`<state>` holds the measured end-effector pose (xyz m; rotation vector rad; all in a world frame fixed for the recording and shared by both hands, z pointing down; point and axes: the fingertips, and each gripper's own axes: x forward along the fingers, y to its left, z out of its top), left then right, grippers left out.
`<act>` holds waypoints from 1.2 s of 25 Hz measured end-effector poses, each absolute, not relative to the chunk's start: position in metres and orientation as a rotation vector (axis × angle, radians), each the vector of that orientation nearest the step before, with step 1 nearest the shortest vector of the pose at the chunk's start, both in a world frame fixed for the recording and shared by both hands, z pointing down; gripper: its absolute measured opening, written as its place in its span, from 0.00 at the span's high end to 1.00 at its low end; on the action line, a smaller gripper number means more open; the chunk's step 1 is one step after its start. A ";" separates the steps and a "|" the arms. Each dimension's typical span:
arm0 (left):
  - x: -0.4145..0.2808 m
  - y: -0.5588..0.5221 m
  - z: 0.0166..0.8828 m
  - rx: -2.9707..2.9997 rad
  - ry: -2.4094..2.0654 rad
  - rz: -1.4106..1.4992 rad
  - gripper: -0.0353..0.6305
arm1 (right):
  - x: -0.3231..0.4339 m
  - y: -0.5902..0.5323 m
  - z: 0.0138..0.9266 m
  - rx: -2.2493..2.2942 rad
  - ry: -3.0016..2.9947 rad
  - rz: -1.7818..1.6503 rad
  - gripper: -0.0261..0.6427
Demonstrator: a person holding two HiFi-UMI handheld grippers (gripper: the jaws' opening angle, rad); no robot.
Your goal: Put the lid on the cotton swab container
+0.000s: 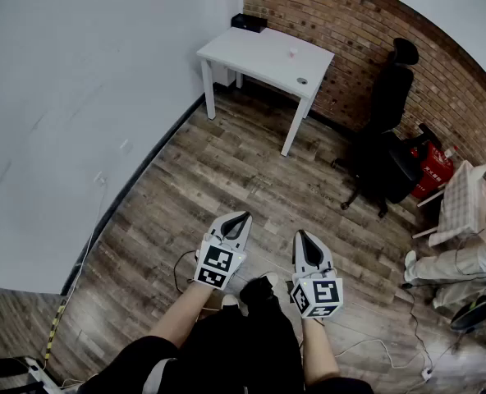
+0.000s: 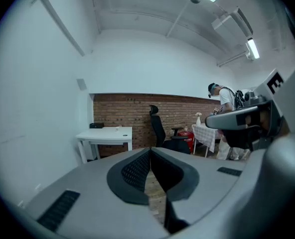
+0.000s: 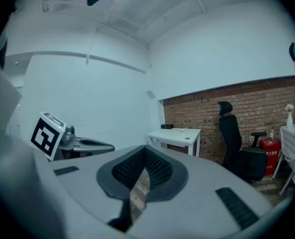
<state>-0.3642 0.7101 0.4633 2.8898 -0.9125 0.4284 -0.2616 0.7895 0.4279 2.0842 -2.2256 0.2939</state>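
Wood-plank floor [image 1: 226,171] leads to a white table [image 1: 255,49] holding small, indistinct items [image 1: 302,80].

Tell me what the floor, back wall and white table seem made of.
Brown plank floor: wood or wood-look laminate, matt; grain and seams show. Reddish back wall: bare brick, pale mortar lines. Small white rectangular table: smooth painted or laminated surface; core unclear.
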 end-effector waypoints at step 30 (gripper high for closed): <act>-0.249 0.560 0.471 2.816 -1.020 0.488 0.92 | -0.138 0.629 0.438 2.009 -2.343 0.337 0.93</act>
